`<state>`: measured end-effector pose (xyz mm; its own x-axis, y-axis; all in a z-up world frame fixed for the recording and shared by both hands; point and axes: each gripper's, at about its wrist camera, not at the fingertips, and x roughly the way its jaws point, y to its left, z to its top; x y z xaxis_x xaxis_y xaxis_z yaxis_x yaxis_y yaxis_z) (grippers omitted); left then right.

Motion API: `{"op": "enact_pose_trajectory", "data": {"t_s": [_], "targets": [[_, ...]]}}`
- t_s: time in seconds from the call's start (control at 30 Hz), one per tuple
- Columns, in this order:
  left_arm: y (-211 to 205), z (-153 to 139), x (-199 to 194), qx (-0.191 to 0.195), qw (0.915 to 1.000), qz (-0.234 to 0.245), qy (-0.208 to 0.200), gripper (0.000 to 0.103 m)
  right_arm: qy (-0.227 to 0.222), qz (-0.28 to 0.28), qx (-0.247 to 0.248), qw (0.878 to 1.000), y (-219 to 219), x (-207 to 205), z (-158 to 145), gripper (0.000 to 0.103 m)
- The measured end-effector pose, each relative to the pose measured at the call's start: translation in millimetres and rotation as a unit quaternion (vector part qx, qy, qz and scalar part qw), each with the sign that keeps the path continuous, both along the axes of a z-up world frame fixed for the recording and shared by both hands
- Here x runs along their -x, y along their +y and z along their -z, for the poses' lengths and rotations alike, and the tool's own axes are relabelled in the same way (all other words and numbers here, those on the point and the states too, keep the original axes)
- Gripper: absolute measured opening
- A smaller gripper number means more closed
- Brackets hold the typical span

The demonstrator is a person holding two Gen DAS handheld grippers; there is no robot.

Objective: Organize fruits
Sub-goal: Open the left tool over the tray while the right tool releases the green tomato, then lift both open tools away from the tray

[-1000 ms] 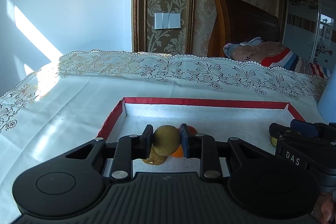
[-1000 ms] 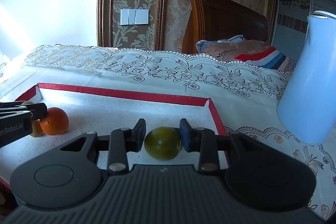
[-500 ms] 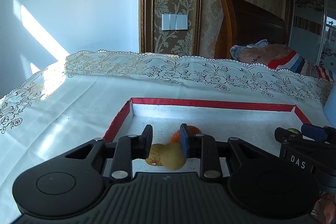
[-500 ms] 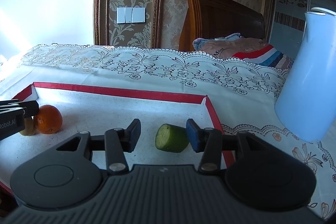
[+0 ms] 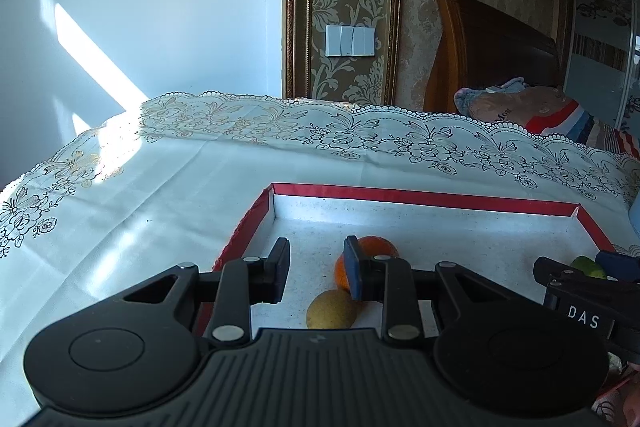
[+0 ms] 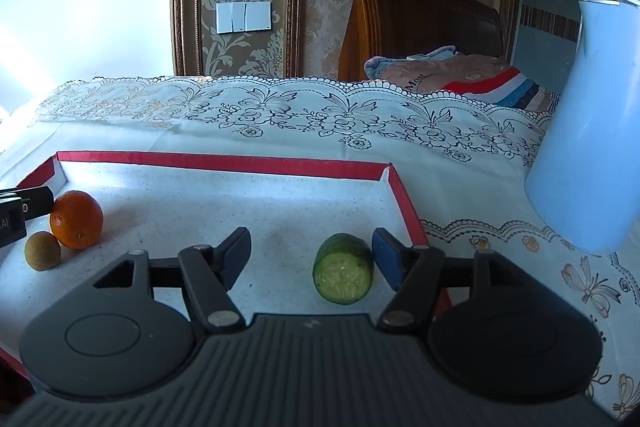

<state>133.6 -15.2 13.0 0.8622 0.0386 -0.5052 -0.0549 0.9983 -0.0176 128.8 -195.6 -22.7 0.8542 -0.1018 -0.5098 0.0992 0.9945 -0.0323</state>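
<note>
Your right gripper (image 6: 312, 259) fingers are opening off the green fruit (image 6: 343, 269); left gripper (image 5: 316, 267) is released too, so lift both straight out of the tray (image 6: 224, 159).

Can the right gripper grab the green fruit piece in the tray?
Probably yes. The cut green fruit lies free between the opening jaws of the right gripper, and nothing blocks it.

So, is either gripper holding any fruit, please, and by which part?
Nothing is held: the right gripper's fingers are opening, clear of the cut green fruit between them; the left gripper stands open above the small brown fruit.
</note>
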Motion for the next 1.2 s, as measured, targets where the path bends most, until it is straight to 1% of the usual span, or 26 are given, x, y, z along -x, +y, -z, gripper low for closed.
{"op": "enact_pose_trajectory", "data": {"t_s": [0.07, 0.1, 0.13, 0.23, 0.43, 0.6, 0.67, 0.8, 0.87, 1.2], "targets": [[1.2, 0.1, 0.1, -0.001, 1.0000, -0.006, -0.001, 0.047, 0.001, 0.000, -0.003, 1.000, -0.8, 0.2, 0.2, 0.067], [2.4, -0.1, 0.4, 0.001, 1.0000, -0.008, -0.002, 0.065, 0.002, 0.000, -0.002, 1.000, -1.0, 0.4, 0.3, 0.068], [4.0, -0.2, 0.3, 0.006, 1.0000, -0.007, -0.001, 0.068, 0.002, 0.001, -0.002, 1.000, -0.9, 0.9, 0.5, 0.070], [5.8, 0.0, 0.4, 0.009, 0.9999, -0.008, 0.001, 0.068, 0.002, 0.000, -0.002, 1.000, -1.2, 1.0, 0.3, 0.070], [5.4, 1.9, -1.3, 0.007, 0.9999, -0.006, 0.008, 0.068, 0.002, 0.002, -0.003, 1.000, -1.6, 1.2, 0.2, 0.074], [5.2, 3.5, -2.3, 0.010, 0.9998, 0.001, 0.016, 0.068, 0.002, 0.003, -0.004, 1.000, -2.6, 3.6, 0.6, 0.080], [4.2, 3.1, -0.9, 0.008, 0.9999, 0.005, 0.014, 0.068, 0.001, 0.004, -0.005, 1.000, -2.9, 5.5, 0.8, 0.088], [1.8, 2.8, 2.3, 0.001, 0.9999, 0.009, 0.008, 0.068, -0.003, 0.004, -0.003, 1.000, -2.5, 8.8, -0.3, 0.091], [1.5, 1.7, 4.1, 0.000, 1.0000, 0.009, 0.004, 0.068, -0.002, 0.003, -0.005, 1.000, -2.6, 9.7, -0.2, 0.095], [6.5, -2.8, 13.7, 0.003, 0.9999, 0.010, -0.007, 0.068, -0.008, 0.002, -0.010, 1.000, -5.0, 22.0, -3.4, 0.098]]}}
